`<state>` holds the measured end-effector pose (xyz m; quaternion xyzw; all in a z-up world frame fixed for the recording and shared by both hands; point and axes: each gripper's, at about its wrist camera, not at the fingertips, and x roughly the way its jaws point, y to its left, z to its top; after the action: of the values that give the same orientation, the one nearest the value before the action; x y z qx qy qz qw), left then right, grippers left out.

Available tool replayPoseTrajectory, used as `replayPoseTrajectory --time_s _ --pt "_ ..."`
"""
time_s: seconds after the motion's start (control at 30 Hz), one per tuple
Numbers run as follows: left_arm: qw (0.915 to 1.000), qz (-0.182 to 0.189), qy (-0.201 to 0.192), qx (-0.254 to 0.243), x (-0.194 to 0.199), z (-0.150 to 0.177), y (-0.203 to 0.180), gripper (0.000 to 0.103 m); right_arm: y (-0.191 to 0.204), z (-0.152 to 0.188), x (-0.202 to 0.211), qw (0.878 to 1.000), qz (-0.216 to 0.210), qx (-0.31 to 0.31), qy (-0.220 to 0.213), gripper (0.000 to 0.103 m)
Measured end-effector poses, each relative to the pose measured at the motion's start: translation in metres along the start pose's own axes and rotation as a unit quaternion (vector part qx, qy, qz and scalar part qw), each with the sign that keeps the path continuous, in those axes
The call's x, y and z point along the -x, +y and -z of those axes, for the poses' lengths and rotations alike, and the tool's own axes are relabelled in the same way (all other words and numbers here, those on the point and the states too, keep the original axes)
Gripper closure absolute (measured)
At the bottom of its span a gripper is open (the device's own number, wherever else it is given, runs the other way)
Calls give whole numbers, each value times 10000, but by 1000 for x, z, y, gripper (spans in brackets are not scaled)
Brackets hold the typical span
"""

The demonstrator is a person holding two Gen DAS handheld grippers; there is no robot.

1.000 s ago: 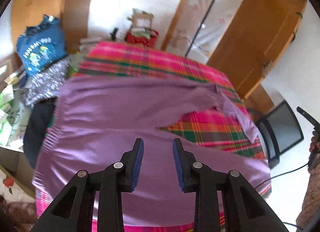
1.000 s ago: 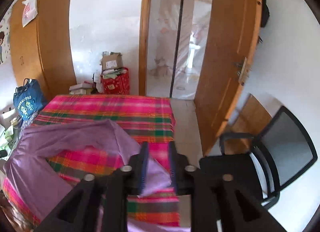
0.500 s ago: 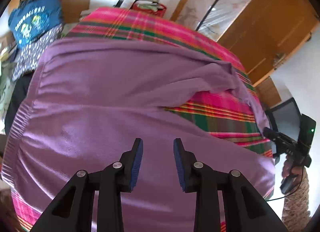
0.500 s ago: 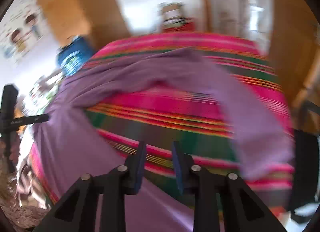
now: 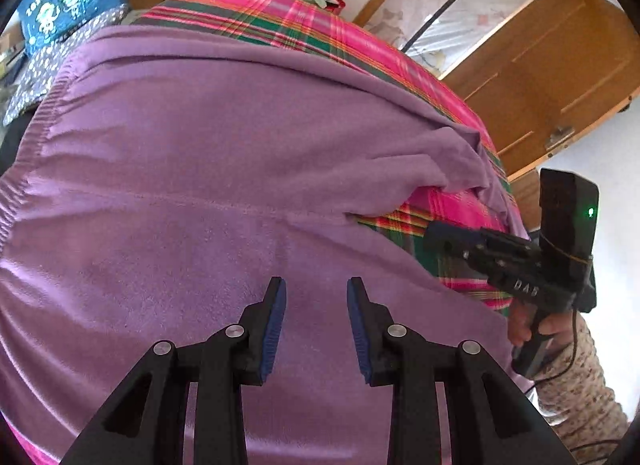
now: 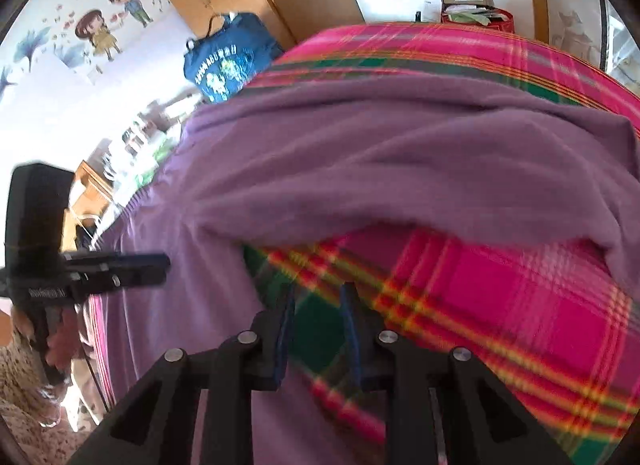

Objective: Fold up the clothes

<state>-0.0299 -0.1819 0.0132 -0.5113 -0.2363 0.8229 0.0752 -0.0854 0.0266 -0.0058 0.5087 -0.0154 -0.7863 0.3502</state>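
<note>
A: The purple garment (image 5: 192, 169) lies spread on the plaid cloth (image 6: 500, 297) that covers the counter, with its body flat and one sleeve (image 6: 400, 169) stretched across the far side. Why is it placed like this?

B: I think it is laid flat so that the folds can be made clean. The sleeve is away from the body, and a triangle of plaid shows between them, so the sleeve is probably not folded in yet.

A: And the left gripper (image 5: 315, 301)?

B: It hangs above the body of the garment. Its fingers are spread, with nothing between them; only purple fabric shows below.

A: The right gripper (image 6: 316, 301)?

B: It points down over the bare plaid, just beside the edge of the garment. Its fingers are a little apart and hold nothing. I cannot tell if the tips touch the cloth, because the picture is blurred there.

A: Why does it stand there?

B: My guess is that it aims at the inner edge or the sleeve, to take it for a fold. The fabric looks soft and thick, so a pinch may take more than one layer.
</note>
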Motion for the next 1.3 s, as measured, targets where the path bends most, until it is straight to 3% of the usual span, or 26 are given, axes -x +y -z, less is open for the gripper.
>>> replayPoseTrajectory --time_s 0.27,0.43,0.57,0.87,1.1,1.3 --pt "9997 199 93 55 -12 -4 5 70 -30 -19 -1 9977 209 -350 -533 75" --pt "9991 395 89 155 -13 -5 9 70 -62 -25 2 9920 -353 -930 -783 72" --pt "9985 506 71 214 -11 -4 13 70 -73 -28 -13 9772 -1253 -1560 -705 67" --pt "9968 710 39 372 -11 -6 21 70 -28 -29 -43 9733 -1857 -1321 -288 61" --pt "9970 685 7 371 -8 -5 20 70 -5 -29 -57 9768 -1776 -1189 -138 62" --pt "9967 701 -10 401 -5 -2 24 70 14 -35 -63 9679 -2331 -940 -42 62"
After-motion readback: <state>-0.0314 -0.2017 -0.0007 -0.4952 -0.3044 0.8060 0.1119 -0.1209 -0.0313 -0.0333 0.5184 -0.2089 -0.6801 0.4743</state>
